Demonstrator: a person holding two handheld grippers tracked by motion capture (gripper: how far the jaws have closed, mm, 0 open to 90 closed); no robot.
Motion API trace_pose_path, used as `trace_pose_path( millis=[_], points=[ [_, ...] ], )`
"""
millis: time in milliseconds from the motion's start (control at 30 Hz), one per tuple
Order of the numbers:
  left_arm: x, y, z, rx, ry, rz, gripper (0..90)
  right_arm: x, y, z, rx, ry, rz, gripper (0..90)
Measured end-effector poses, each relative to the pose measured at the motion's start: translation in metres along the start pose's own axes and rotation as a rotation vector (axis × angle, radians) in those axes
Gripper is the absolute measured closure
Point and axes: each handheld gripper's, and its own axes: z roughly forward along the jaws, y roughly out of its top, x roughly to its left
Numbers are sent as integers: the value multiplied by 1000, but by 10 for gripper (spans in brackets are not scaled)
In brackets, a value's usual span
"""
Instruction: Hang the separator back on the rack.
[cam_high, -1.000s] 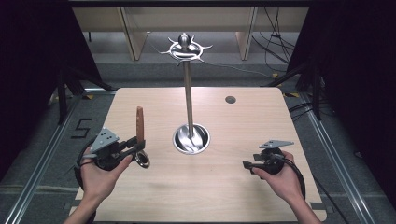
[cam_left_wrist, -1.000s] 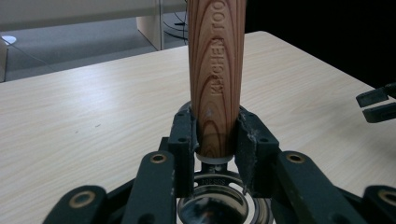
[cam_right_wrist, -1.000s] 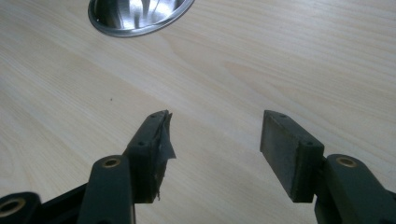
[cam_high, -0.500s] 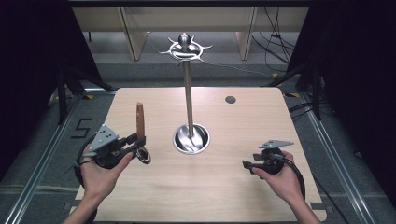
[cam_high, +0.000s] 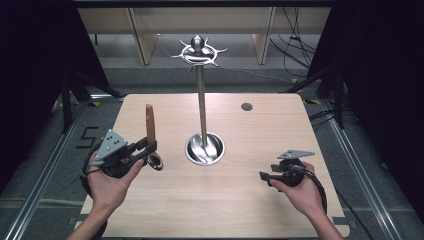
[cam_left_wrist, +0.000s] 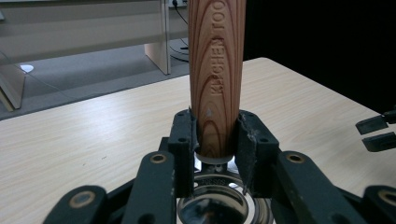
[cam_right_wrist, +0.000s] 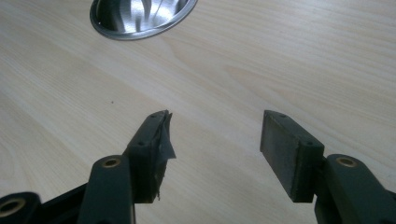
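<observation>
Kitchen tool: wooden handle upright, engraved "KITCHEN TOO…", metal head low. Steel stand: vertical pole, round dished base at table centre, hooked crown on top

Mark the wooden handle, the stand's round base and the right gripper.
wooden handle (cam_left_wrist: 217, 74), left gripper view, mid-shaft.
stand's round base (cam_high: 205, 149), high view, shiny dish.
right gripper (cam_right_wrist: 212, 154), right gripper view, gap between open jaws.
</observation>
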Motion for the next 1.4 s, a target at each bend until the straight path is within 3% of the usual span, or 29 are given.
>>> trace_pose_path(
  millis=[367,400,433,633,867,1033,1067,1100,1400],
  points=[
    [-8,3,6,-13,-8,16,687,1,0,0,-2,-13,0,435],
    [-8,3,7,-15,-10,17,687,-1,-1,2,-8,-12,-27,435],
    [-9,2,8,-16,-12,15,687,0,0,2,-6,-5,-12,435],
    [-10,3,10,-23,-20,15,688,0,0,2,-12,-11,-28,435],
    [-13,6,11,-38,-2,48,687,0,0,1,-8,-11,-20,434],
    [-15,8,13,-41,-4,49,687,-1,0,2,-18,-16,-36,430],
    [-16,9,13,-42,-5,49,688,0,0,1,-9,-12,-20,430],
    [-17,9,14,-45,-6,48,688,-2,0,2,-26,-9,-40,430],
    [-22,15,18,-67,-6,63,687,1,0,0,-10,-17,-17,429]
  ],
)
